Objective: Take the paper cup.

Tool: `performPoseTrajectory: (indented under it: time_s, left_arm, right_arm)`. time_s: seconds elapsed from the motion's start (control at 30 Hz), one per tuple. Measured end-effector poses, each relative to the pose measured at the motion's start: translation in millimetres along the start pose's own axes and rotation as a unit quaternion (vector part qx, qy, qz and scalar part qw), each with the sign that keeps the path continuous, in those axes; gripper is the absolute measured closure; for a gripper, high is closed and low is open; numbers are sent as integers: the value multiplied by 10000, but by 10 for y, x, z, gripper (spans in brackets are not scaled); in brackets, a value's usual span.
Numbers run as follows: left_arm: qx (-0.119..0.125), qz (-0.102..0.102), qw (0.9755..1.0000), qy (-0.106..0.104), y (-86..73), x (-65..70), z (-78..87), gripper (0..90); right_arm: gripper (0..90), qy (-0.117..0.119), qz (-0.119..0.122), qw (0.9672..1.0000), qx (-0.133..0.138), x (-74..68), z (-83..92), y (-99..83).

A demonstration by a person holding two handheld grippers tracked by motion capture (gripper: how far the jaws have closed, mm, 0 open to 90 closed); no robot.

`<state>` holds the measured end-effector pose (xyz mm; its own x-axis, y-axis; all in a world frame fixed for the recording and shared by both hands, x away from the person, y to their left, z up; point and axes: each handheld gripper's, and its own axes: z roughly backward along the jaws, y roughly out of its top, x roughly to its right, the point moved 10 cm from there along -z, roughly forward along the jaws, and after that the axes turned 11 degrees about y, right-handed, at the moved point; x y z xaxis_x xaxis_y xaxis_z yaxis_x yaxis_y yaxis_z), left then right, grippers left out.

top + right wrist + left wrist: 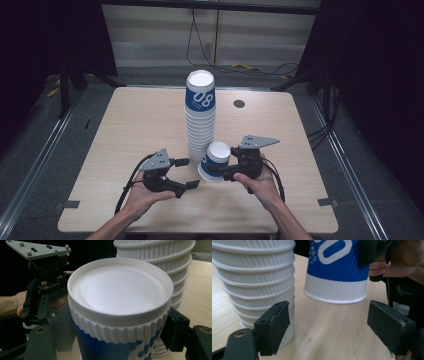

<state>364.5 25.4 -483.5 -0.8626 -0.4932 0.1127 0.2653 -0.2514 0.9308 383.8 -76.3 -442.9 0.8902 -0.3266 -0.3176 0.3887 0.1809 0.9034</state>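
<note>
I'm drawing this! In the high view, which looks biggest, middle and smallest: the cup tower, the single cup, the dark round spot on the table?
1. Cup tower, biggest by far.
2. Single cup, held upside down in the right gripper.
3. Dark round spot, smallest.

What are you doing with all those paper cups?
A person holds a claw in each hand at a wooden table. The right claw is clamped on one upside-down blue and white cup, its rim tilted just off the table. Beside it stands a tall stack of upside-down cups. The left claw is open with nothing in it, near the bottom of the stack.
</note>
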Motion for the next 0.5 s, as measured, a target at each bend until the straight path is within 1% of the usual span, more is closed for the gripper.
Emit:
performPoseTrajectory:
  time_s: [0.07, 0.1, 0.23, 0.27, 0.3, 0.37, 0.5]
  left_arm:
    - [35, -39, 10000, -56, 9, 26, 0, 180]
    - [49, -7, 10000, -72, 12, 37, -3, 180]
    - [45, -16, 9998, -196, 6, 64, -17, 180]
    - [45, -21, 9998, -199, 4, 66, -20, 179]
    - [15, -25, 9999, -155, -4, 62, -25, 174]
    - [-39, -47, 9998, -190, -29, 72, -44, 161]
    - [-62, -49, 9997, -239, -53, 101, -59, 157]
  right_arm:
    - [272, 34, -19, 10000, -14, -6, -43, -34]
    - [272, 87, -46, 9999, -48, -17, -61, -49]
    - [274, 256, -80, 9996, -8, -66, -113, -54]
    - [274, 294, -89, 9995, -18, -77, -126, -61]
    - [274, 319, -99, 9994, -56, -88, -139, -75]
    - [274, 421, -145, 9990, -6, -105, -167, -91]
    - [276, 504, -170, 9985, -89, -133, -227, -143]
